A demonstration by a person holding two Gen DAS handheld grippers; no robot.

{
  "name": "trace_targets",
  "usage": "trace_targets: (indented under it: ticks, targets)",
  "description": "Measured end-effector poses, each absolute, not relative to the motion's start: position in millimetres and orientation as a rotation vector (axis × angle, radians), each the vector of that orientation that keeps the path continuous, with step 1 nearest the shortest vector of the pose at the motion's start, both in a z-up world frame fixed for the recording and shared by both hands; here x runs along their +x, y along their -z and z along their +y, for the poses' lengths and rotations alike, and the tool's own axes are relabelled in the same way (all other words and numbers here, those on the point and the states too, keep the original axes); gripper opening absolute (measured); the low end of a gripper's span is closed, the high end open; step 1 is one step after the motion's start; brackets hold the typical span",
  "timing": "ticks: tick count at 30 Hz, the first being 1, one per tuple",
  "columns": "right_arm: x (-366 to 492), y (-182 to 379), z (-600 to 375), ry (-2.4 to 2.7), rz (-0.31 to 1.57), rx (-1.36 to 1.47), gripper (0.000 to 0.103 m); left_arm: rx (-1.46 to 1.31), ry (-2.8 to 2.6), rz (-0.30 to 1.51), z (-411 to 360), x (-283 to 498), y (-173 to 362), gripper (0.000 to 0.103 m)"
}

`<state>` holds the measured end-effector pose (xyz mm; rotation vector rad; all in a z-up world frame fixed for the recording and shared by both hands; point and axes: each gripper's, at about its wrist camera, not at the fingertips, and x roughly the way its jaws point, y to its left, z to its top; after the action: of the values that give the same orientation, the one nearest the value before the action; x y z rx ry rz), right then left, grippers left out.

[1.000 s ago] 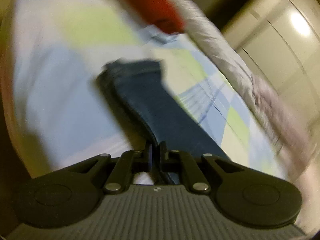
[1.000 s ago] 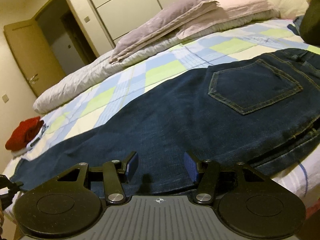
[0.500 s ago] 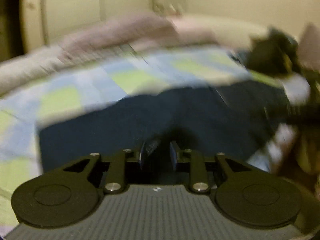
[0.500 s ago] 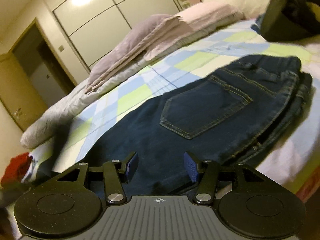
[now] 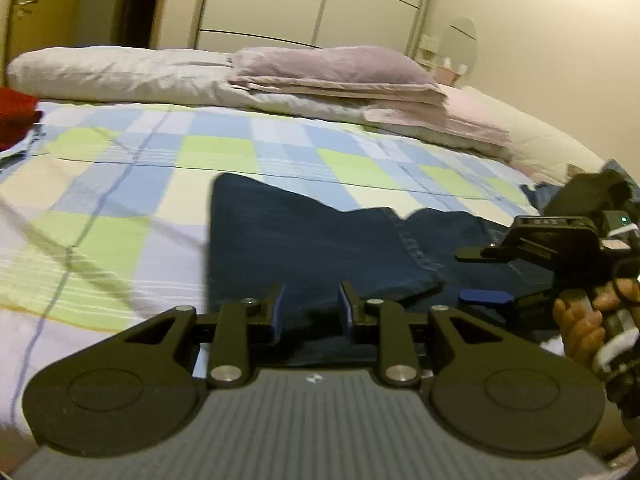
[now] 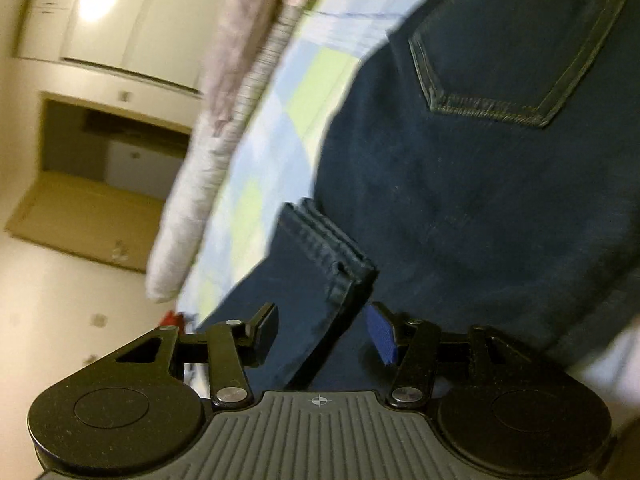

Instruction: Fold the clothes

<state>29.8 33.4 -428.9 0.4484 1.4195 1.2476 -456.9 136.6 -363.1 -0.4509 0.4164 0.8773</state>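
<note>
Dark denim jeans lie flat on the checked bed, legs folded over toward the seat so the hem rests near the back pocket; judged a half fold. Left gripper: jaws slightly apart, empty, just above the fold's near edge. Right gripper: jaws wide apart, hem corner between them, no pad pressing.

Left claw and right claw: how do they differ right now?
The left claw stands narrowly open; the right claw gapes wider. In the left wrist view the left claw sits level, while the right claw appears rolled on its side. The jeans' hem lies past the right claw's pads; plain denim lies before the left. Neither grips anything.
</note>
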Motion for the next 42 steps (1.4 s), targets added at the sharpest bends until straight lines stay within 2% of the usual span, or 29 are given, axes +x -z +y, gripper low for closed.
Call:
trace_targets:
  ticks: [7,8,9,10,18,26,29,33,38,41,42]
  targets:
    - [23.6,428.1,69.9,-1.19,1.388,0.361,0.054,-0.547,-0.929,0.363,155.6,-485.8,369.1,0.023]
    - [20.6,428.1,71.2,-1.188,1.367,0.349,0.047,-0.555,-0.936,0.36,157.1,-487.4,370.3,0.023]
    - [17.5,428.2,72.4,-1.186,1.347,0.336,0.028,-0.56,-0.94,0.358,158.0,-488.4,370.9,0.022]
    - [12.9,432.6,71.6,-1.181,1.331,0.315,0.023,-0.566,-0.942,0.355,158.7,-489.4,371.4,0.022]
    - [11.8,443.1,39.0,-1.141,1.355,0.467,0.025,-0.604,-0.936,0.317,159.7,-492.9,371.3,0.022]
    - [22.2,451.7,55.5,-1.176,1.39,0.502,0.025,-0.622,-0.945,0.309,161.7,-492.4,373.7,0.022]
    - [24.6,451.6,56.2,-1.181,1.403,0.536,0.033,-0.625,-0.948,0.306,162.5,-493.1,373.9,0.022]
    - [24.9,450.2,54.6,-1.209,1.425,0.534,0.038,-0.634,-0.949,0.303,164.7,-493.3,375.0,0.022]
    - [18.7,444.3,72.4,-1.208,1.4,0.436,0.038,-0.643,-0.945,0.301,166.8,-491.8,376.6,0.022]
    - [13.7,444.5,81.1,-1.229,1.38,0.403,0.035,-0.649,-0.949,0.302,167.6,-490.5,377.7,0.022]
    - [12.2,446.1,80.8,-1.232,1.377,0.402,0.018,-0.65,-0.951,0.301,167.7,-490.3,377.7,0.022]
